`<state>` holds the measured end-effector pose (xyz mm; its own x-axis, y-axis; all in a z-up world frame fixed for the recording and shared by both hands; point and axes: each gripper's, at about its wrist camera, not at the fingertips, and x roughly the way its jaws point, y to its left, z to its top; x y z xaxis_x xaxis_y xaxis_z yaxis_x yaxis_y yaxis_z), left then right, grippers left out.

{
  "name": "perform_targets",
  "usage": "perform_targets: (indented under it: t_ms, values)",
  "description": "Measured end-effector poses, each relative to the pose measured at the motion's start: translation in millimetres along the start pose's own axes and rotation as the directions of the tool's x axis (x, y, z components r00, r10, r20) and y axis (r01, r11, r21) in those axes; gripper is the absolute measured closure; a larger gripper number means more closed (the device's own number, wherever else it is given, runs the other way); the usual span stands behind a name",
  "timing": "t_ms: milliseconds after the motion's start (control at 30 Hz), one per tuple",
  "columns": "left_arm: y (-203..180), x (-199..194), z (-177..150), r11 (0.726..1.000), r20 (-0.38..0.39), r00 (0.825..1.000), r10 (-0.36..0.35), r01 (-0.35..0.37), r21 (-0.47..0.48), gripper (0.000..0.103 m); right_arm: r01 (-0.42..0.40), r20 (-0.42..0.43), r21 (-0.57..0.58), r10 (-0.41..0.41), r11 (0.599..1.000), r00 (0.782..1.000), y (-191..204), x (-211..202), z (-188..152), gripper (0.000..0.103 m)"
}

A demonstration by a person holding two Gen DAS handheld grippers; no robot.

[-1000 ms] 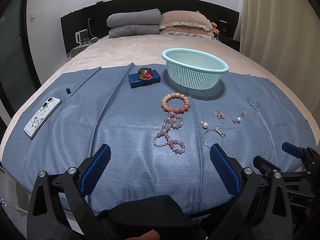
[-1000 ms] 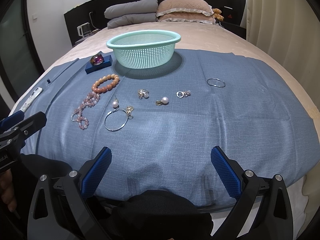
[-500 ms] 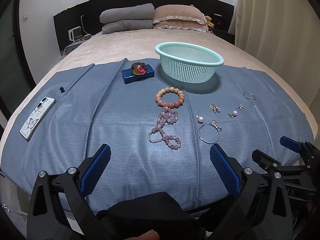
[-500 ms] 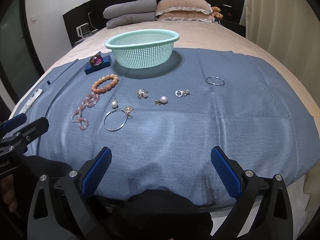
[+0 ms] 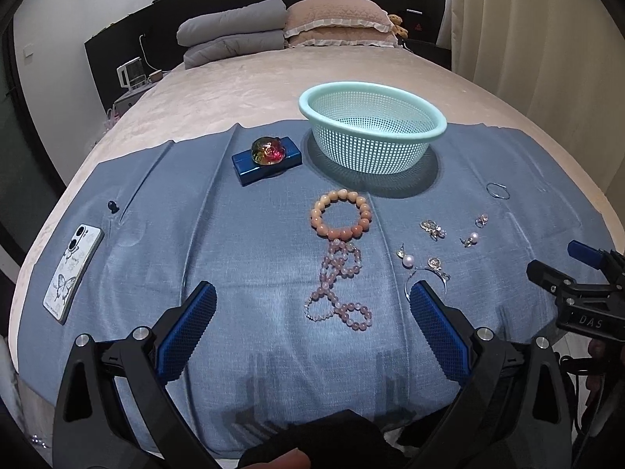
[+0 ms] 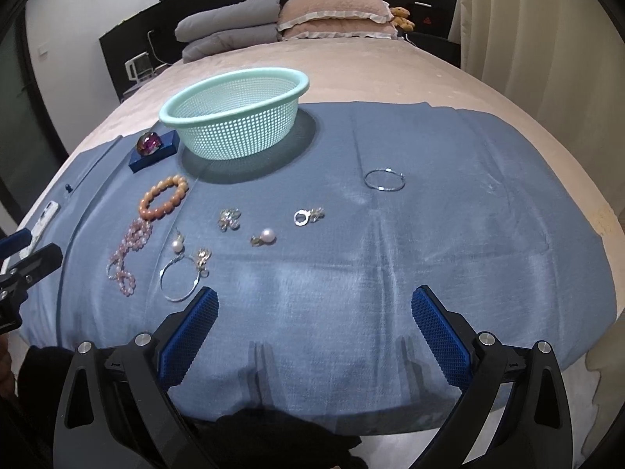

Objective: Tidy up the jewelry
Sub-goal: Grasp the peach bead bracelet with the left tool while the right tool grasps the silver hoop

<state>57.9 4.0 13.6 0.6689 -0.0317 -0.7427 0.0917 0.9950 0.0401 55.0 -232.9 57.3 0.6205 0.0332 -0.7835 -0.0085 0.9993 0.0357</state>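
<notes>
On a blue cloth on the bed lie an orange bead bracelet, a pink bead strand, pearl earrings, small charms, a silver hoop and a thin ring. Behind them stands a mint mesh basket. My left gripper is open just short of the pink strand. My right gripper is open over bare cloth, right of the silver hoop. Neither holds anything.
A blue box with a glassy red ornament sits left of the basket. A phone in a butterfly case lies at the cloth's left edge. Pillows are at the headboard, and a curtain hangs at the right.
Both grippers have moved forward toward the jewelry, which now sits nearer in each view. Their jaws stayed open and no piece moved.
</notes>
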Motion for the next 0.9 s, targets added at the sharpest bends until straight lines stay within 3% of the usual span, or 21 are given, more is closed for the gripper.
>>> perform_targets:
  t_ms: [200, 533, 800, 900]
  values:
    - [4, 23, 30, 0.999, -0.021, 1.000, 0.008, -0.007, 0.042, 0.006, 0.050, 0.009, 0.013, -0.050, 0.999, 0.999, -23, 20, 34, 0.008]
    - [1, 103, 67, 0.991, -0.130, 0.991, 0.008, 0.009, 0.131, 0.006, 0.092, -0.030, 0.070, -0.090, 0.993, 0.996, -60, 86, 67, 0.008]
    - [2, 158, 74, 0.986, -0.205, 0.979, -0.001, 0.036, 0.164, 0.006, 0.093, -0.068, 0.089, -0.087, 0.992, 0.994, -80, 136, 77, 0.008]
    - [3, 170, 66, 0.985, -0.206, 0.979, -0.003, 0.038, 0.166, 0.005, 0.134, -0.045, 0.032, -0.132, 0.991, 0.990, -74, 148, 73, 0.007]
